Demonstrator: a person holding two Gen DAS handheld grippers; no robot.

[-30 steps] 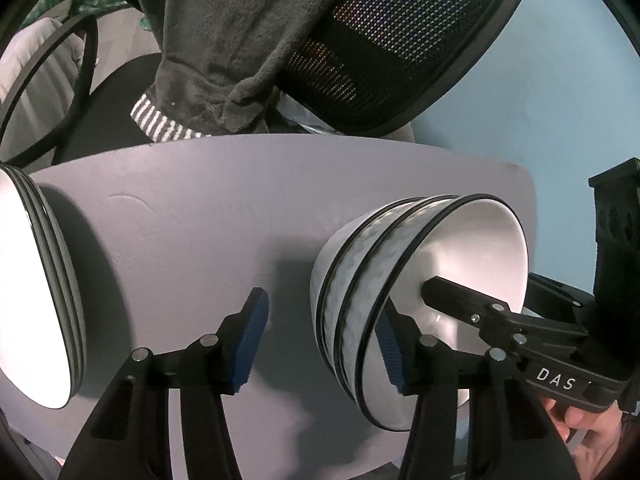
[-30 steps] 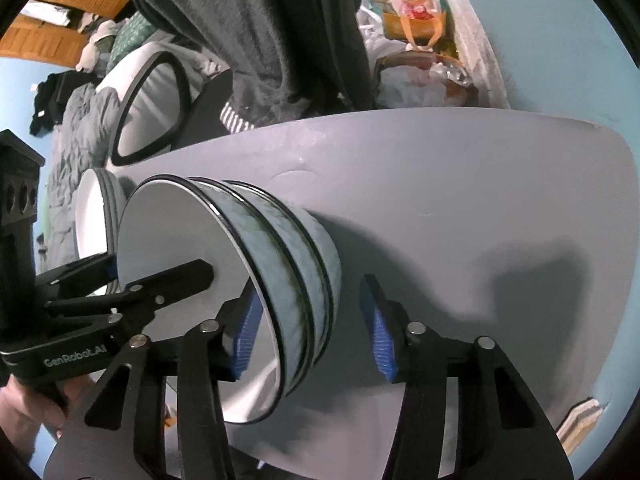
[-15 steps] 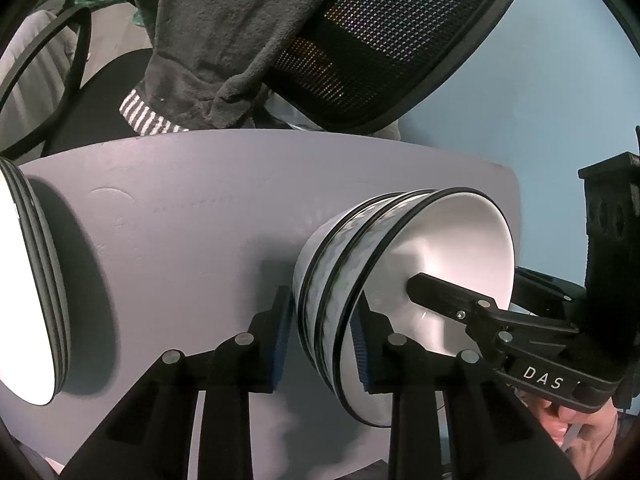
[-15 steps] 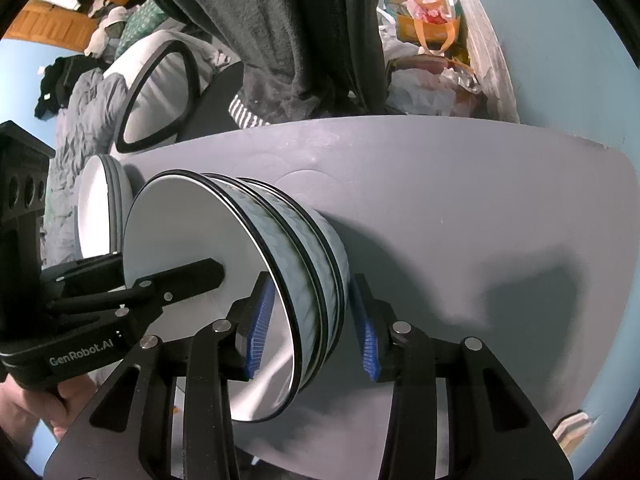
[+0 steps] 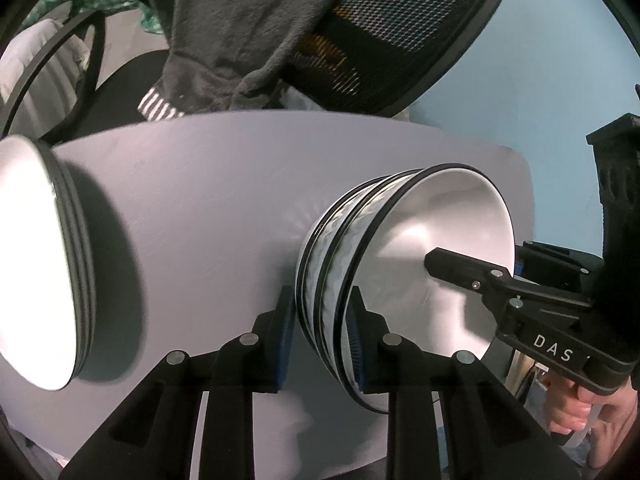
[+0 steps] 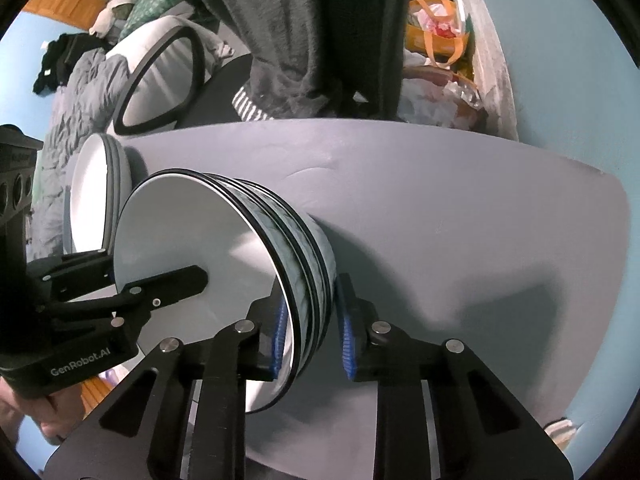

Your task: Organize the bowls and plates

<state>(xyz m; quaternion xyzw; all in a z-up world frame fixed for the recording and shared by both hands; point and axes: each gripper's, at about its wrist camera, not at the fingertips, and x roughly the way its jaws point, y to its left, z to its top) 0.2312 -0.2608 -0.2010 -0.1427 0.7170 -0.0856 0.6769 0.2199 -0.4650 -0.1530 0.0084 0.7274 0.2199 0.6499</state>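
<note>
A stack of white bowls [image 5: 440,216] with black rims and patterned sides stands on the grey table [image 5: 220,184]. My left gripper [image 5: 320,304] straddles its near-left wall. The jaws are closing, one blue pad outside and one inside, both pressing the wall. My right gripper [image 6: 310,300] is closing on the opposite wall of the bowl stack [image 6: 180,232] the same way. Each view shows the other gripper's fingers [image 5: 460,270] [image 6: 168,284] reaching into the top bowl. A stack of white plates [image 5: 32,260] [image 6: 88,192] sits at the table's left.
Behind the table stands an office chair with a mesh back [image 5: 400,20] and a dark garment [image 5: 240,20] draped over it. Its armrest [image 6: 160,80] is at the left. Bags of clutter [image 6: 436,32] lie beyond the far edge. A hand [image 5: 572,412] holds the right gripper's handle.
Both grippers' jaws went from wide apart to closed in on the bowl stack's walls. The bowls and plates stayed where they were.
</note>
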